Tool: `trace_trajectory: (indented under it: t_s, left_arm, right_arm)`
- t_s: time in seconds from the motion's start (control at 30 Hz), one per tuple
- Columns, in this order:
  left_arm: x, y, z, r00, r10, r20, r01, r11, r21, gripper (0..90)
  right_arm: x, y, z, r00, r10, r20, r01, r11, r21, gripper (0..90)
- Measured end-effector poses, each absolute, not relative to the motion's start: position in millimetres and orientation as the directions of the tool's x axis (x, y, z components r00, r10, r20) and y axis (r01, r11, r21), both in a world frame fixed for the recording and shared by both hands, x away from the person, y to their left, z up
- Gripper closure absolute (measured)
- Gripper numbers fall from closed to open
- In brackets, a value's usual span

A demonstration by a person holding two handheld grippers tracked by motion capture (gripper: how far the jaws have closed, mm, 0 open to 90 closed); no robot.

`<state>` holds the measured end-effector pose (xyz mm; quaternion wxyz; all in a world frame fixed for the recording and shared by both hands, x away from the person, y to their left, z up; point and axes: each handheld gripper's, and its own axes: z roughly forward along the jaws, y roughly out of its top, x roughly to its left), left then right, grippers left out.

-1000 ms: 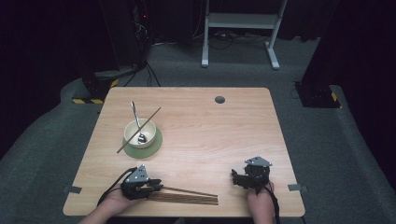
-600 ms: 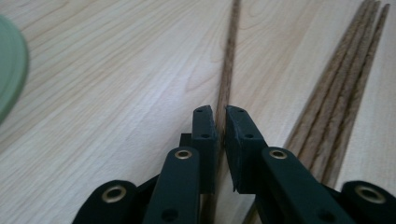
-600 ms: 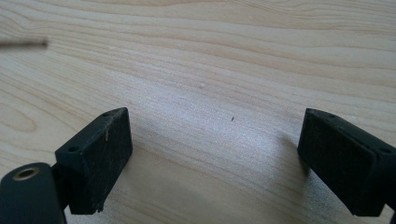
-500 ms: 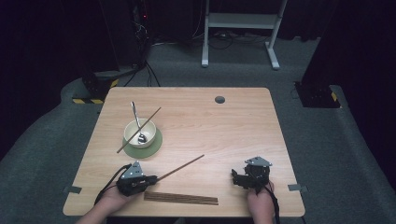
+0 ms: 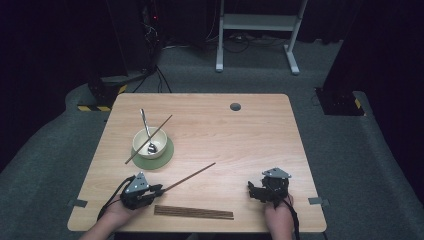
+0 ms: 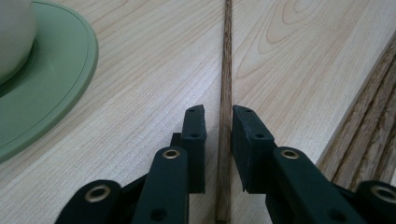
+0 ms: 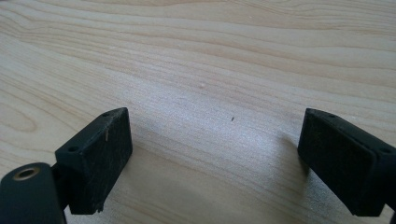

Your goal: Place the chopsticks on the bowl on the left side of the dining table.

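Wooden chopstick [image 6: 226, 93] clamped in left gripper [image 6: 218, 122]; right gripper [image 7: 215, 154] gapes wide.

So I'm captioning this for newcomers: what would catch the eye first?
The left gripper, near the table's front left, is shut on a chopstick that slants out across the wood. Behind it a bowl on a green plate carries a spoon and another stick. More sticks lie along the front edge.
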<state>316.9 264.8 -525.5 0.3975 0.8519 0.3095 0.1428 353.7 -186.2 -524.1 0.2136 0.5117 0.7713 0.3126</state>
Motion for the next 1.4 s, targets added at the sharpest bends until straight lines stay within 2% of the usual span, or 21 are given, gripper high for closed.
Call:
trace_trajectory:
  t_s: [0.1,0.17,0.4,0.7,1.4]
  left_arm:
    - [317.7,265.2,-525.3,0.766,0.643,-0.009,0.419,-0.489,0.765,82.6]
    - [318.9,266.2,-525.2,0.762,0.647,-0.029,0.434,-0.477,0.764,83.5]
    - [319.4,267.6,-523.9,0.763,0.645,-0.04,0.439,-0.473,0.764,83.8]
    - [316.3,271.6,-510.2,0.757,0.653,-0.024,0.386,-0.417,0.823,84.0]
    - [310.5,274.8,-489.5,0.743,0.669,-0.018,0.308,-0.318,0.897,84.1]
  right_arm:
    - [353.7,-186.2,-524.1,-0.385,0.923,-0.009,0.656,0.281,0.701,9.8]
    - [353.7,-186.2,-524.1,-0.385,0.923,-0.009,0.656,0.28,0.701,9.7]
    - [353.7,-186.1,-524.1,-0.385,0.923,-0.01,0.656,0.281,0.7,9.8]
    - [353.7,-186.1,-524.1,-0.385,0.923,-0.01,0.656,0.281,0.7,9.8]
    - [353.6,-185.8,-524.1,-0.391,0.92,-0.01,0.654,0.285,0.701,9.8]
